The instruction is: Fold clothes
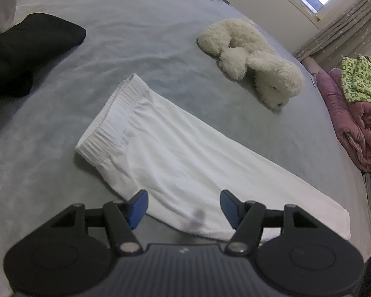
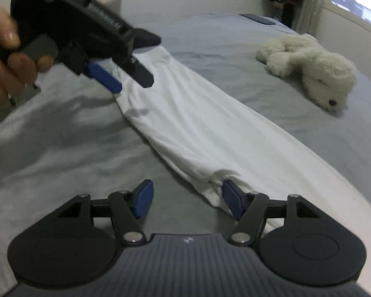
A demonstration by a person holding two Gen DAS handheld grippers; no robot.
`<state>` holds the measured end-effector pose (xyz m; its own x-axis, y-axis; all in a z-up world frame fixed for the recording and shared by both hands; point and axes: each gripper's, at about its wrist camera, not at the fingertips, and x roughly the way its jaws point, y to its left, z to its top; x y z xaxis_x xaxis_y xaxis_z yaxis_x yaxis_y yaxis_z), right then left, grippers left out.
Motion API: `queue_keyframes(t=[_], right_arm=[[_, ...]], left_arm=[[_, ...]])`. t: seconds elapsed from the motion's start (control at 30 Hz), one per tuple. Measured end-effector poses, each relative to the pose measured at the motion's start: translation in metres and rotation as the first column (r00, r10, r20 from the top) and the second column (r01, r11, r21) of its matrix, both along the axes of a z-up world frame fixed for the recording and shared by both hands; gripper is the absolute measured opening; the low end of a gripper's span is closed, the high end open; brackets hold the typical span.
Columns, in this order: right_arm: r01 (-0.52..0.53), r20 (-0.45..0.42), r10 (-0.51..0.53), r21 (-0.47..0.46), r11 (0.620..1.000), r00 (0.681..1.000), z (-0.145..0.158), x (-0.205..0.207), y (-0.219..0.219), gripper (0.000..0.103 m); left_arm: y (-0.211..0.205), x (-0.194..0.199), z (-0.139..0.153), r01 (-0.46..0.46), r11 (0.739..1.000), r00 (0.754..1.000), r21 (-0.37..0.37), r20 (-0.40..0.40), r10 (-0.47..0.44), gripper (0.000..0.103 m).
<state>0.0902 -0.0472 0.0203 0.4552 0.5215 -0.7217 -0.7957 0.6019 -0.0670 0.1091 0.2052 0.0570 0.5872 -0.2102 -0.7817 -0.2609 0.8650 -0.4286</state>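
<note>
White trousers [image 1: 175, 153] lie flat on the grey bed [image 1: 141, 32], already doubled leg over leg into one long strip. Long axis runs from the elastic waistband [image 1: 111, 121], ahead-left of the left gripper [image 1: 184, 206], to the hem end [image 2: 217, 193] at the right gripper [image 2: 188, 201]. Left jaws stand wide and empty, hovering over the near edge mid-strip. Right jaws are also wide, the right-hand finger [image 2: 231, 199] touching or tucked under the hem fabric. Judged step: taking hold for a lengthwise fold. Next move would call for pinching both layers cleanly. Plush toy [image 1: 252, 59] lies well apart beyond.
</note>
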Motion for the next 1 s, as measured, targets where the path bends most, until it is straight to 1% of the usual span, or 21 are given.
queue_keyframes(t=[0.17, 0.2, 0.27, 0.33, 0.43, 0.5, 0.53, 0.6, 0.67, 0.73, 0.77, 0.9, 1.0], right_arm=[[-0.084, -0.016, 0.084, -0.038, 0.996, 0.996, 0.006, 0.010, 0.019, 0.068], [-0.096, -0.021, 0.096, -0.031, 0.995, 0.995, 0.006, 0.012, 0.019, 0.068], [-0.087, -0.065, 0.090, 0.047, 0.995, 0.994, 0.009, 0.019, 0.011, 0.068], [-0.043, -0.127, 0.064, 0.157, 0.987, 0.990, 0.011, 0.027, -0.004, 0.068], [0.058, -0.204, 0.003, 0.290, 0.955, 0.979, 0.007, 0.035, -0.024, 0.067], [0.119, -0.266, -0.021, 0.357, 0.927, 0.964, 0.000, 0.037, -0.033, 0.067], [0.137, -0.277, -0.031, 0.372, 0.918, 0.960, -0.003, 0.036, -0.035, 0.067], [0.184, -0.308, -0.057, 0.403, 0.897, 0.950, -0.008, 0.036, -0.038, 0.061], [0.238, -0.335, -0.095, 0.417, 0.877, 0.937, -0.009, 0.038, -0.040, 0.032], [0.266, -0.349, -0.115, 0.424, 0.866, 0.930, -0.008, 0.035, -0.046, 0.017], [0.270, -0.352, -0.116, 0.428, 0.863, 0.929, -0.008, 0.033, -0.048, 0.015], [0.283, -0.355, -0.117, 0.464, 0.840, 0.928, -0.006, 0.016, -0.054, 0.014], [0.292, -0.356, -0.117, 0.491, 0.821, 0.927, -0.005, 0.004, -0.058, 0.011]], left_arm=[[0.003, 0.000, 0.000, -0.007, 1.000, 1.000, 0.001, -0.002, 0.007, 0.066], [0.004, 0.000, 0.000, -0.009, 1.000, 1.000, 0.000, -0.002, 0.009, 0.066], [0.005, 0.000, 0.001, -0.012, 1.000, 1.000, -0.001, -0.001, 0.012, 0.066], [0.005, 0.000, 0.002, -0.011, 1.000, 1.000, -0.001, 0.004, 0.011, 0.066], [0.004, 0.000, 0.002, -0.009, 1.000, 1.000, -0.004, 0.005, 0.009, 0.066], [0.004, 0.000, 0.002, -0.008, 1.000, 1.000, -0.004, 0.004, 0.008, 0.066], [0.004, 0.000, 0.002, -0.006, 1.000, 1.000, -0.003, 0.003, 0.006, 0.066], [0.003, 0.000, 0.002, -0.005, 1.000, 1.000, -0.003, 0.003, 0.005, 0.066], [0.004, 0.000, 0.001, -0.007, 1.000, 1.000, -0.003, 0.001, 0.007, 0.066], [0.004, 0.000, 0.001, -0.008, 1.000, 1.000, -0.003, 0.000, 0.008, 0.066], [0.003, 0.000, 0.001, -0.007, 1.000, 1.000, -0.003, 0.001, 0.007, 0.066], [0.002, 0.000, 0.002, -0.004, 1.000, 1.000, -0.002, 0.006, 0.004, 0.066], [0.002, 0.000, 0.001, -0.005, 1.000, 1.000, -0.002, 0.003, 0.005, 0.066]])
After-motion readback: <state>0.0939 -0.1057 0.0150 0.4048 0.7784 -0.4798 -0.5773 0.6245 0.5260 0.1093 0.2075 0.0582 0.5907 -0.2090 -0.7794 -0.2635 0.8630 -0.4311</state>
